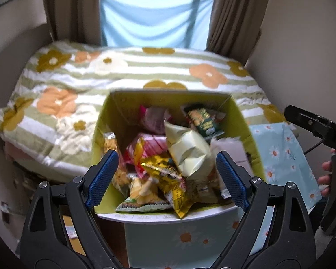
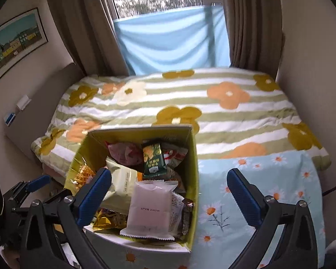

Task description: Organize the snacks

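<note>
A green-lined cardboard box point(image 1: 241, 121) stands on a daisy-print cloth and is full of snack packets: a pale green bag point(image 1: 188, 148), a dark green packet point(image 1: 203, 118), a gold packet point(image 1: 168, 177) and pink ones point(image 1: 154, 118). My left gripper point(image 1: 168, 177) is open and empty, fingers just above the box's near side. In the right wrist view the box point(image 2: 193, 157) sits left of centre, with a pale pink packet point(image 2: 150, 208) on top. My right gripper point(image 2: 170, 195) is open and empty, hovering over the box's right wall and the cloth.
The light blue daisy-print cloth point(image 2: 257, 190) covers the table right of the box. Behind it lies a bed with a striped flower blanket point(image 2: 190, 94). Brown curtains and a window with a blue cloth point(image 2: 174, 40) stand at the back. The left gripper point(image 2: 35, 185) shows at lower left.
</note>
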Tool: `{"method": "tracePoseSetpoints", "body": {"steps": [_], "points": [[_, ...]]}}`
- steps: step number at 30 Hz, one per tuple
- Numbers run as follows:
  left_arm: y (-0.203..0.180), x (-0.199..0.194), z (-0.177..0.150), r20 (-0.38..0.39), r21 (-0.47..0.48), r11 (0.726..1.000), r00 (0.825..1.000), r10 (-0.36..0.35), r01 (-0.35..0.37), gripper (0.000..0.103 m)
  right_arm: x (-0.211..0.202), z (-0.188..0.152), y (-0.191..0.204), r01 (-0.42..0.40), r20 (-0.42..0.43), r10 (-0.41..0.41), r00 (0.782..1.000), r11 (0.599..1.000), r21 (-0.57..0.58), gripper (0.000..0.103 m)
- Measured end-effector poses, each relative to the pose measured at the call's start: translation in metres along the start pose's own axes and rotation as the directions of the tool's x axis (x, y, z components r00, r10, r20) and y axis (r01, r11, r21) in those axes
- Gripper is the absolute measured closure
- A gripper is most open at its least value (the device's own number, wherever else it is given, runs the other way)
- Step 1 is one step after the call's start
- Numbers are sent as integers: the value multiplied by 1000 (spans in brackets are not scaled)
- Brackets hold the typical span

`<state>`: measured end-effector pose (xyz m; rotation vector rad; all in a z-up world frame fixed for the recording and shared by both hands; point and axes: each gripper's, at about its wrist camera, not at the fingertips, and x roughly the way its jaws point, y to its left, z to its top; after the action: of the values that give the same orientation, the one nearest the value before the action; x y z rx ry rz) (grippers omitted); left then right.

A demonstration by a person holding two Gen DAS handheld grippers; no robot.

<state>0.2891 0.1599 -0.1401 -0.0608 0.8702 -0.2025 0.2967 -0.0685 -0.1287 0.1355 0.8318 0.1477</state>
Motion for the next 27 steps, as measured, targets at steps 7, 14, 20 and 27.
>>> {"method": "tracePoseSetpoints", "body": {"steps": [7, 14, 20, 27], "points": [[-47, -73, -5, 164, 27, 999, 986, 30, -35, 15, -83, -8, -14, 33, 153, -24, 988, 998, -55, 0], [-102, -145, -44, 302, 30, 996, 950, 73, -86, 0, -156, -52, -39, 83, 236, -63, 970, 994, -77, 0], [-131, -176, -86, 314, -2, 995, 945, 92, -96, 0, -184, -99, -58, 95, 238, -78, 968, 994, -58, 0], [-152, -192, -114, 305, 0, 995, 947, 98, -103, 0, -205, -126, -69, 126, 250, -106, 962, 990, -66, 1]]}}
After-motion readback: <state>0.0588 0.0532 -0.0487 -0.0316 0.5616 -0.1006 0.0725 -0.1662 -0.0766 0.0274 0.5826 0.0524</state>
